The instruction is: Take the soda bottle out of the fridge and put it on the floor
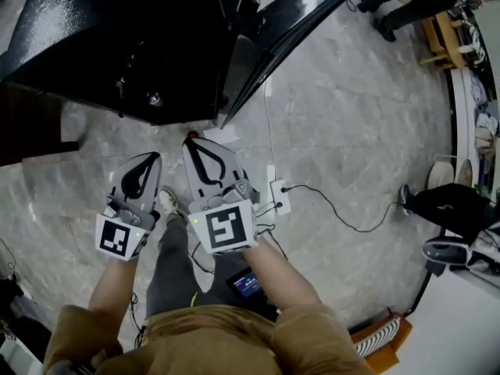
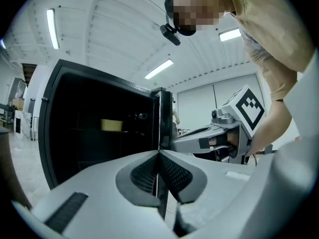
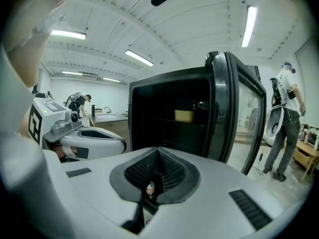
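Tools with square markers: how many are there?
2: the left tool and the right tool, side by side, both shut, in front of the open black fridge.

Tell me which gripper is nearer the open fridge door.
Right. In the head view the right gripper sits just short of the fridge door; the left gripper sits farther left.

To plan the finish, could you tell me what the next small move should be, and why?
Probably just draw the left gripper and right gripper back: both are shut and empty, and the small red-labelled soda bottle seems to stand on the grey marble floor before the open black fridge.
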### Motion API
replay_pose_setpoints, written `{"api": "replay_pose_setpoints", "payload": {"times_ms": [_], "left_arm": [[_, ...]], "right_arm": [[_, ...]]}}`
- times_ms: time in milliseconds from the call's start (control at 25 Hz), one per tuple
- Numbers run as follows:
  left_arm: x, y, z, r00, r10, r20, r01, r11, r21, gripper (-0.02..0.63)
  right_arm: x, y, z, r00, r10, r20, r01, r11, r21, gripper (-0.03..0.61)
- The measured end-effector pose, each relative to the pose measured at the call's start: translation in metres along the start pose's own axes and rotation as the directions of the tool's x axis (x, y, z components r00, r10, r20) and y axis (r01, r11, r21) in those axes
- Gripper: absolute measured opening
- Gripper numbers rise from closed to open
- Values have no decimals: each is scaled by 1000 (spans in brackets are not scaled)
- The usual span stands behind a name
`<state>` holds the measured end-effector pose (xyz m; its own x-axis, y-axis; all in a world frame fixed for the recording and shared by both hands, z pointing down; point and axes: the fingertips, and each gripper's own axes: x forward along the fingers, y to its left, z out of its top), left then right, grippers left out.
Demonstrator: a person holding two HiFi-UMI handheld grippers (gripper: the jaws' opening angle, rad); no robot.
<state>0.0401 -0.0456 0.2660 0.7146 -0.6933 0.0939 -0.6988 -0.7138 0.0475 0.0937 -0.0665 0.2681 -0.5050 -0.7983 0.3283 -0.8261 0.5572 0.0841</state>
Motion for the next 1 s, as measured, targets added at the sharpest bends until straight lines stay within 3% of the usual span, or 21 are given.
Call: {"api": "replay_pose_setpoints", "payload": {"times_ms": [280, 680, 1000], "left_arm": [[-20, -4, 70, 1000, -3, 14, 2, 1000, 26, 2], [-71, 5, 182, 992, 29, 120, -37, 997, 71, 2], [-115, 9, 227, 984, 48, 170, -64, 994, 89, 2]], "right_arm": [[-36, 10, 56, 999, 0, 33, 0, 1000, -10, 0], [-80, 22, 153, 984, -39, 175, 35, 999, 21, 0], [-117, 23, 205, 951, -98, 293, 76, 993, 85, 0]]}}
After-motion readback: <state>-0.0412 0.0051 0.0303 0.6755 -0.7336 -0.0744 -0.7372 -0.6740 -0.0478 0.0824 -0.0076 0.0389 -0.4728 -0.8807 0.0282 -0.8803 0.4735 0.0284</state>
